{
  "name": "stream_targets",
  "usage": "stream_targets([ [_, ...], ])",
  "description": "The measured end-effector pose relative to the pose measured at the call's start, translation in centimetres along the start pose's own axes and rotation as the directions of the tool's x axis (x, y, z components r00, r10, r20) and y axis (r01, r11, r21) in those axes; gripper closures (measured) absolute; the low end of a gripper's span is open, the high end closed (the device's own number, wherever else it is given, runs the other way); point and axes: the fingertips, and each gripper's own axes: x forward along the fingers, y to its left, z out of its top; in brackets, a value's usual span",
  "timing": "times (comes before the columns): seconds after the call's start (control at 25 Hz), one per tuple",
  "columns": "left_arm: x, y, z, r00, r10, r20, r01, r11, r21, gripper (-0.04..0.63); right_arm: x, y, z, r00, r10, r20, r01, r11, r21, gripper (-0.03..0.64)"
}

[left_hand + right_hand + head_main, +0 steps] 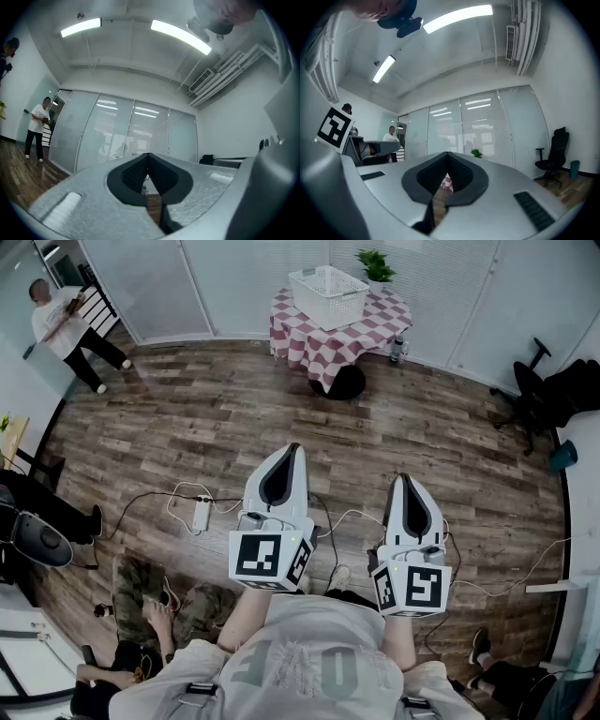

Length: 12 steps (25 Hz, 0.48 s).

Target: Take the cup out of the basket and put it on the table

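Your left gripper [292, 447] is clenched, its two jaws meeting at the tips with nothing between them. Your right gripper [403, 477] is clenched and empty in the same way. You hold the two side by side and apart, both pointing forward about level, just in front of your chest.

On the wood floor [187, 418] just left of the left gripper lies a white power strip [201, 514] with its cable trailing.

Well ahead of both grippers, almost straight on from the gap between them, stands a round table [370, 332] under a red-and-white checked cloth. The white basket [328, 296] sits on its top, toward the left side. The cup does not show in any view, and you cannot see into the basket from here. A small green plant [375, 266] stands just behind the basket.

Far ahead and left of the left gripper a person [64, 326] stands. Off to the right of the right gripper is a black office chair [530, 390].
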Motion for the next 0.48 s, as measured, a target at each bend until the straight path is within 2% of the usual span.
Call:
stream_targets([
  [0.48, 3.1, -0.9, -0.7, 1.000, 0.002, -0.012, -0.002, 1.000, 0.013, 0.590, 1.6, -3.0, -0.1, 1.000, -0.003, 0.023, 0.003, 1.000, 0.015, 0.606],
])
